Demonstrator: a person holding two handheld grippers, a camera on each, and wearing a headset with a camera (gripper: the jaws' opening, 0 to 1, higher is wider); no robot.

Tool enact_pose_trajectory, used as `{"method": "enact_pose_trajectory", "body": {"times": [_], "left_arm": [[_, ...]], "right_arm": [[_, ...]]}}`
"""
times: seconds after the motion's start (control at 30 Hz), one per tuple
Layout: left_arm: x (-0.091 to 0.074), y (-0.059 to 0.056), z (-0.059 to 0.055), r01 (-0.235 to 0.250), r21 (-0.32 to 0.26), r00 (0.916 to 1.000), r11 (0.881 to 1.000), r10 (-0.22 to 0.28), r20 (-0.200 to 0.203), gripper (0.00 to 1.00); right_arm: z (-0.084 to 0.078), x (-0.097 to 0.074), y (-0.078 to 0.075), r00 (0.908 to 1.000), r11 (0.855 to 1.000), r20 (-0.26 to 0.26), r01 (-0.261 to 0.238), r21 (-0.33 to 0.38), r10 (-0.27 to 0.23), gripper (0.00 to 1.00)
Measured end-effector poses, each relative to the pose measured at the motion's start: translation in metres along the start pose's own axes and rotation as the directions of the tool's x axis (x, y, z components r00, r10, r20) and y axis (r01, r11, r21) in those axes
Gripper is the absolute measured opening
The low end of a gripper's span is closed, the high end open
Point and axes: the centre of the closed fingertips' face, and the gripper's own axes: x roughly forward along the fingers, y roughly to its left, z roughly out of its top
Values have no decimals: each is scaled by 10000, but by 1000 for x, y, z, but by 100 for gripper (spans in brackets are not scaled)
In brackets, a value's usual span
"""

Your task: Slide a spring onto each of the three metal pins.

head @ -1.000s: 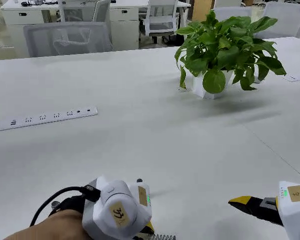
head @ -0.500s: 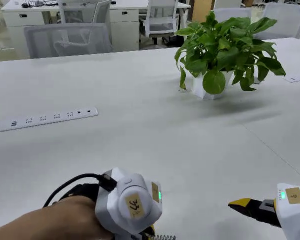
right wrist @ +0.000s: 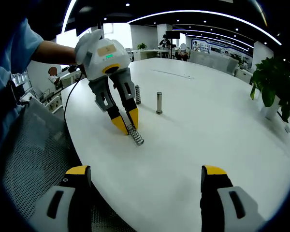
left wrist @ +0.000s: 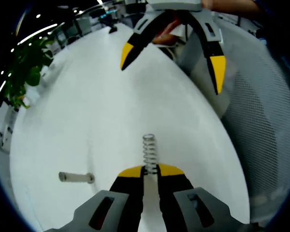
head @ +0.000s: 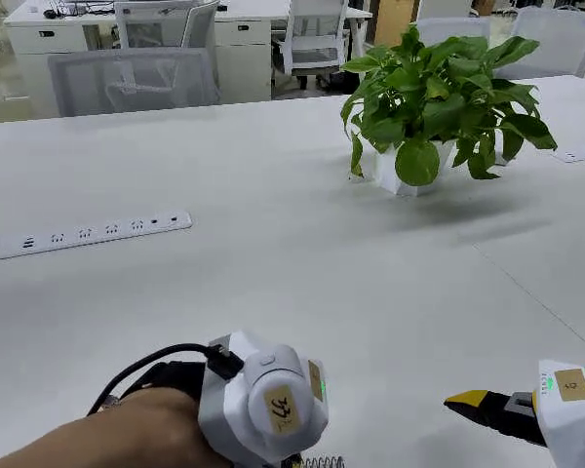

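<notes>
Far left of the potted plant (head: 439, 97), a white power strip (head: 93, 234) lies flat on the table (head: 273, 292) — the top between strip and plant is bare and wide. Well short of the plant, close to the table's near edge, the left gripper (right wrist: 126, 123) has its yellow tips pinched on one end of a spring (left wrist: 149, 151). The rest of the coil juts forward past the tips, low over the tabletop. Just beside that gripper, on its plant side, a bare pin (right wrist: 159, 102) stands upright, and a second pin (right wrist: 137, 94) close by has a coil round it. Nearer the person than the plant, the right gripper (right wrist: 145, 170) hangs at the table's edge with jaws spread wide, holding nothing — open white surface separates it from the spring.
</notes>
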Motion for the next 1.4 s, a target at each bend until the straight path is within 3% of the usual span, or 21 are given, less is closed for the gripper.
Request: {"method": "enact_pose_trajectory", "body": {"times": [0.27,0.43,0.57,0.63,0.67,0.73,0.83,1.03,1.13,1.23,1.27,1.33,1.4], "left_arm": [[-6,-4,-5,-817,-668,9940,9944,862,674,10],[-14,-6,-6,-1193,-1339,9838,9838,1353,1178,10],[-25,-7,-3,-1248,-2439,9678,9617,1721,1834,10],[-31,-8,-3,-1316,-2716,9608,9534,1901,2018,10],[-32,-9,-4,-1311,-2770,9611,9519,1906,2000,10],[-38,-10,-5,-1442,-3002,9523,9429,2147,2170,10],[-47,-13,0,-1368,-3382,9301,9311,2382,2795,10],[-62,-21,-1,-1499,-3588,9030,9213,2753,3297,10],[-67,-20,-5,-1694,-3732,8945,9122,3013,3303,10],[-72,-21,-10,-1660,-3992,8875,9017,3131,3381,10],[-73,-22,-11,-1640,-4009,8888,9013,3114,3364,10],[-76,-23,-14,-1713,-4031,8873,8990,3186,3333,10],[-78,-24,-18,-1700,-4105,8866,8958,3209,3331,10]], "right_arm": [[1,1,1,10000,10000,-2,-75,12,75,95],[1,1,2,9999,9999,-55,-123,-45,122,95],[4,4,6,9997,9997,-24,-238,-67,238,94],[7,6,9,9994,9994,46,-338,-69,338,94],[9,8,11,9992,9992,87,-390,-63,391,94],[14,10,15,9984,9985,154,-540,-63,541,93],[20,16,22,9963,9965,235,-817,-157,821,93],[33,30,41,9857,9850,170,-1669,-429,1678,89],[39,35,46,9805,9783,51,-1956,-681,1964,86],[49,38,50,9737,9701,42,-2265,-869,2278,82],[52,39,51,9709,9675,57,-2381,-854,2395,80],[59,41,56,9598,9582,28,-2801,-575,2807,74],[67,43,60,9510,9486,43,-3081,-727,3092,66]]}}
